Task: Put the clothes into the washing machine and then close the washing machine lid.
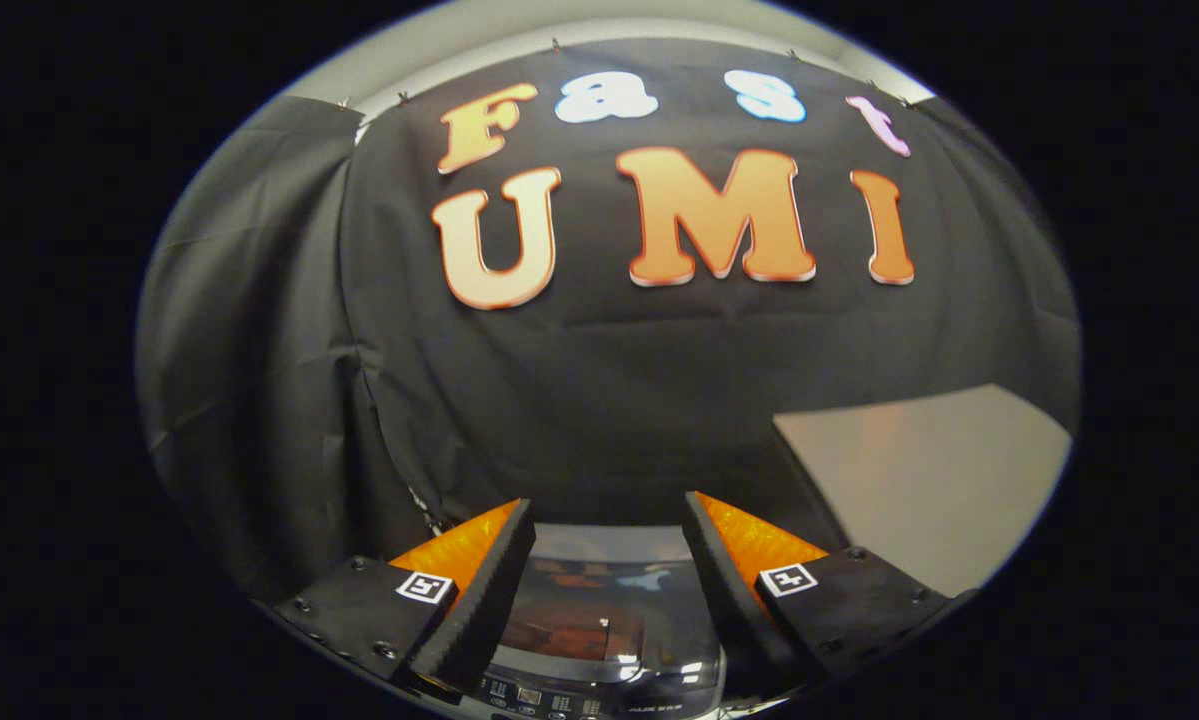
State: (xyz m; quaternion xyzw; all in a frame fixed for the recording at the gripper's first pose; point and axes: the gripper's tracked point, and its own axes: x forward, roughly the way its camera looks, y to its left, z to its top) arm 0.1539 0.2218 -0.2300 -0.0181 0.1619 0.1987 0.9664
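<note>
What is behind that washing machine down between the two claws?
Behind the washing machine hangs the black cloth wall, with a pale surface off to one side. The open gripper hovers above; its lid's glare hides the drum.

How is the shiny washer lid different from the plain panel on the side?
The washer lid is dark, glossy and mirrors things; the panel is pale and matte. The lid lies between the open hand-held gripper's fingers; the panel sits off to their right, beyond them. Both look flat.
</note>
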